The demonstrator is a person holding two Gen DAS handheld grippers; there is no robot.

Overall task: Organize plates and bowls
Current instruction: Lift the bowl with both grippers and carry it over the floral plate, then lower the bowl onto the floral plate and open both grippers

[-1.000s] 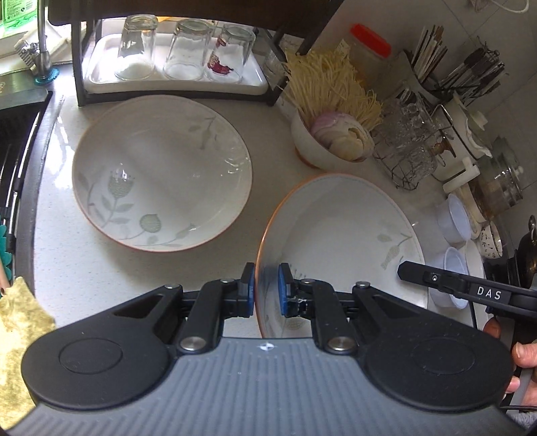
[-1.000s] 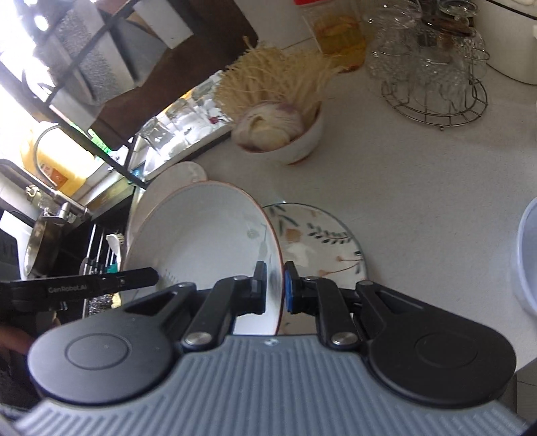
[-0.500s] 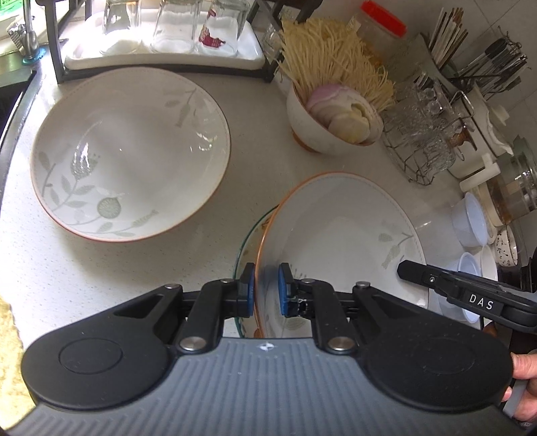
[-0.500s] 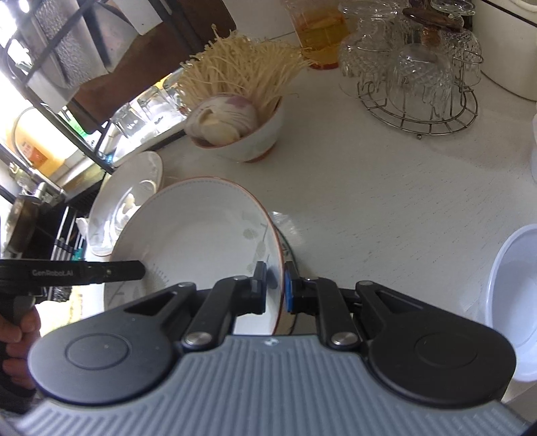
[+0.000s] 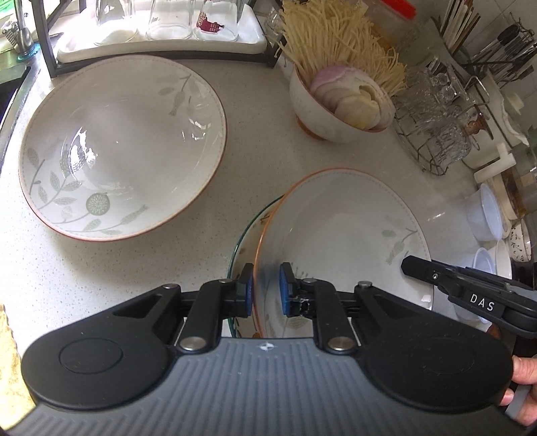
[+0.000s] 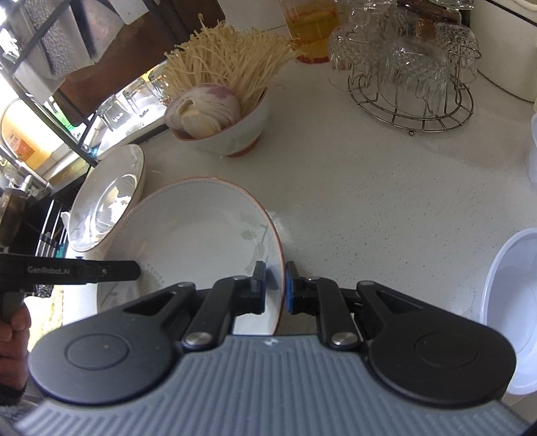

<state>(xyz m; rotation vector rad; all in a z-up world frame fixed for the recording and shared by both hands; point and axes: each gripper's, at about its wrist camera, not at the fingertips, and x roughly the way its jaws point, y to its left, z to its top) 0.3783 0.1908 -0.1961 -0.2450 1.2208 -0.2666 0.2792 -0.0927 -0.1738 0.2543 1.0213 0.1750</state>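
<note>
Both grippers hold one white bowl with an orange rim and leaf print point(image 5: 342, 231), also in the right wrist view point(image 6: 191, 234). My left gripper point(image 5: 265, 289) is shut on its left rim. My right gripper point(image 6: 276, 287) is shut on its right rim. The bowl sits over a glass-rimmed patterned plate point(image 5: 246, 234), which is mostly hidden. I cannot tell if they touch. A larger matching bowl point(image 5: 120, 144) rests on the counter to the left, also in the right wrist view point(image 6: 107, 198).
A bowl of enoki mushrooms and sliced onion point(image 5: 342, 100) stands behind. A wire rack of glasses point(image 6: 412, 73) is at the back right. A dark shelf with upturned glasses point(image 5: 157, 30) is at the back. White plastic containers point(image 6: 510, 312) sit on the right.
The held bowl has come down over the patterned plate, which it now covers in the right wrist view. Both grippers stay shut on its rim.
</note>
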